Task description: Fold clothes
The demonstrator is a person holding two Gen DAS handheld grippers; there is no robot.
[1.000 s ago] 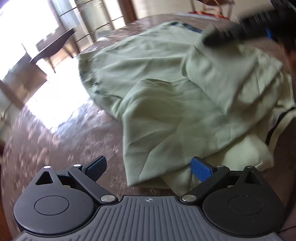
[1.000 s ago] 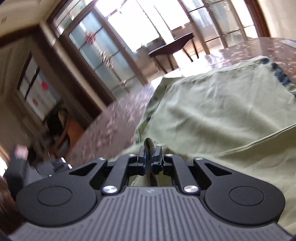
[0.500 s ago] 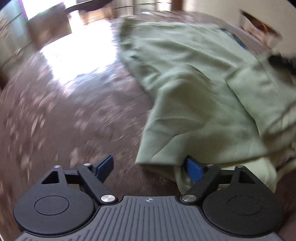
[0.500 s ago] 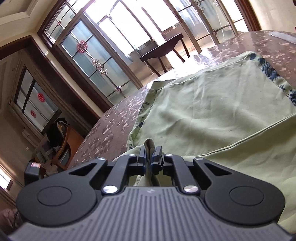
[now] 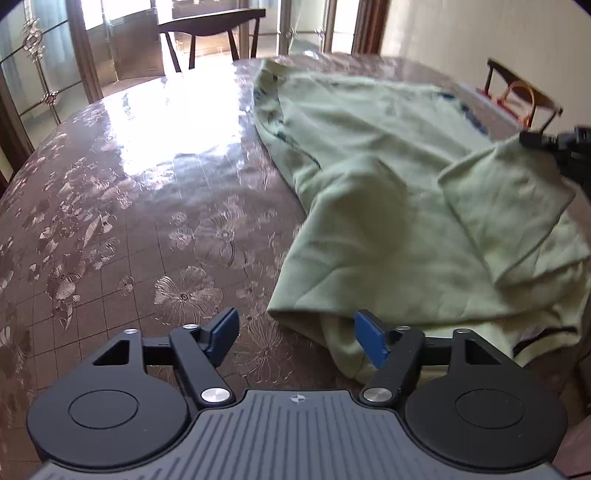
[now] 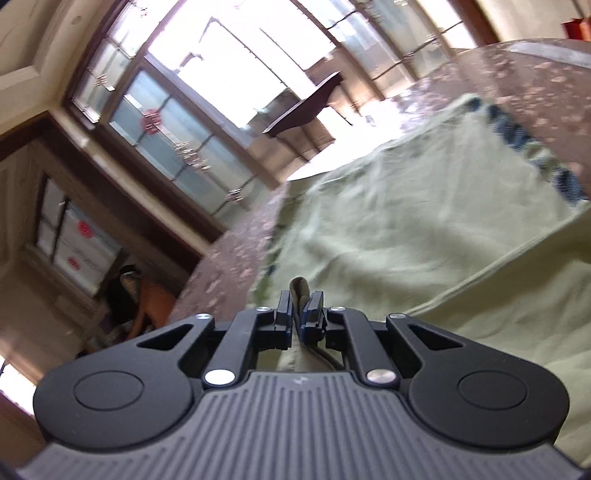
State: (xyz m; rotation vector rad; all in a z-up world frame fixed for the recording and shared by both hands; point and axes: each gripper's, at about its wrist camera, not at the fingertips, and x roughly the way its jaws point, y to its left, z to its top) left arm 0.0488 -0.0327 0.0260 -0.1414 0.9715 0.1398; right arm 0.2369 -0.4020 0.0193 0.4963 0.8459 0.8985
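A pale green garment with dark blue trim lies partly folded on the right half of the table. My left gripper is open and empty, low over the table at the garment's near corner; its right pad touches the cloth edge. My right gripper is shut on a pinched fold of the green garment and holds a flap of it up. It also shows as a dark shape at the right edge of the left wrist view.
The round table has a glossy brown floral cover. A dark chair stands beyond it by the glass doors. A small wooden rack is at the far right.
My left gripper has swung left and lowered to the garment's near corner. My right gripper has tilted, still shut on the cloth.
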